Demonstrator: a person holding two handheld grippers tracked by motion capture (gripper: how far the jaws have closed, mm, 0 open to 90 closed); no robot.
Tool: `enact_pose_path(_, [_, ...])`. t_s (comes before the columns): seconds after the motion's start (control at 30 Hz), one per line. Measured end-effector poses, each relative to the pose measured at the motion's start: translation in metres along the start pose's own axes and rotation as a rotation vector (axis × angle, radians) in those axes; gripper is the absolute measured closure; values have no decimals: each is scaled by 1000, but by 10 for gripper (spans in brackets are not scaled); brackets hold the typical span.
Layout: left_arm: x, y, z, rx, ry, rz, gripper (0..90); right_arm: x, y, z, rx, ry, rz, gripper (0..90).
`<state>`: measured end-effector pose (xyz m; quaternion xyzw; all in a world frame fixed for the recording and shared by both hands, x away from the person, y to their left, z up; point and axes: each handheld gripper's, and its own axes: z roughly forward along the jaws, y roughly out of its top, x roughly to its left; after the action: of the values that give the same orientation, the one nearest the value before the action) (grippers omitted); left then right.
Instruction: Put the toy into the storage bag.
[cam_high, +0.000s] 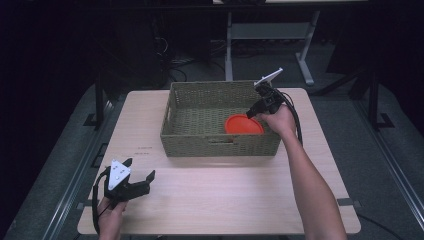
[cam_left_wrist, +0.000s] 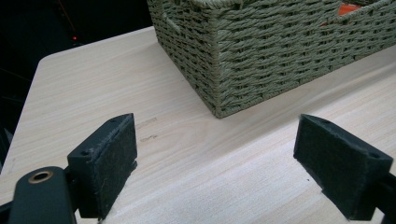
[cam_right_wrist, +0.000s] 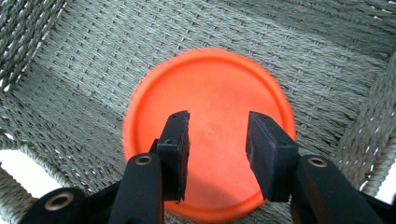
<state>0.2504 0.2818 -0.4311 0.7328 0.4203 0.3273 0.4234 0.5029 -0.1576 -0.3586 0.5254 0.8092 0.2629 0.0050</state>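
One orange plate (cam_high: 243, 124) lies flat in the basket (cam_high: 200, 141), near its right wall. Your right gripper (cam_right_wrist: 217, 140) hangs above it, jaws apart, probably just letting go. Your left gripper (cam_left_wrist: 215, 163) waits open, front-left of the basket.

My left gripper (cam_high: 141, 179) sits low at the near left, held in my left hand (cam_high: 111, 207). Its jaws are wide apart with nothing between them. My right arm (cam_high: 312, 185) reaches far forward. My right hand (cam_high: 280, 120) tips my right gripper (cam_right_wrist: 217, 140) downward. Its jaws are partly apart, and nothing is pinched between the pads (cam_right_wrist: 177, 149).
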Motion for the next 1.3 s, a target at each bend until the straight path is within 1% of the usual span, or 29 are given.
enact_pose_path(0.17, [0, 0, 0, 0, 1, 0, 128, 3, -1, -2, -2, 13, -9, 571])
enact_pose_path(0.3, [0, 0, 0, 2, 2, 1, 128, 6, -3, -5, -5, 37, -22, 529])
enact_pose_path(0.37, [0, 0, 0, 1, 3, 0, 128, 7, -5, -6, -19, 48, -26, 508])
enact_pose_path(0.47, [0, 0, 0, 8, -1, 6, 128, 7, -7, -8, -21, 59, -27, 473])
enact_pose_path(0.5, [0, 0, 0, 4, 2, 1, 128, 7, -8, -9, -25, 64, -21, 460])
enact_pose_path(0.57, [0, 0, -1, -3, 3, -4, 128, 6, -11, -12, -41, 83, -16, 442])
enact_pose_path(0.67, [0, 0, 0, 7, 0, 3, 128, 6, -15, -16, -56, 115, -24, 400])
enact_pose_path(0.7, [-1, 0, 0, 5, 0, 1, 128, 7, -16, -18, -52, 117, -26, 385])
enact_pose_path(0.77, [-1, 0, 0, 3, -1, 8, 128, 7, -18, -20, -48, 123, -29, 378])
enact_pose_path(0.8, [-2, 0, 0, 4, -2, 11, 128, 7, -19, -21, -57, 129, -36, 375])
enact_pose_path(0.87, [-1, 0, 0, 3, -1, 10, 128, 7, -23, -24, -74, 147, -33, 359])
enact_pose_path(0.93, [-1, 0, 0, 6, 2, 5, 128, 7, -24, -26, -80, 150, -35, 348])
enact_pose_path(1.1, [-1, 0, -1, 7, 3, 4, 128, 6, -30, -31, -104, 192, -29, 331])
enact_pose_path(1.23, [-2, 0, 0, 3, -1, 11, 128, 7, -34, -35, -103, 208, -29, 311])
enact_pose_path(1.3, [-2, 0, 0, 5, -2, 13, 128, 8, -36, -39, -127, 225, -33, 311])
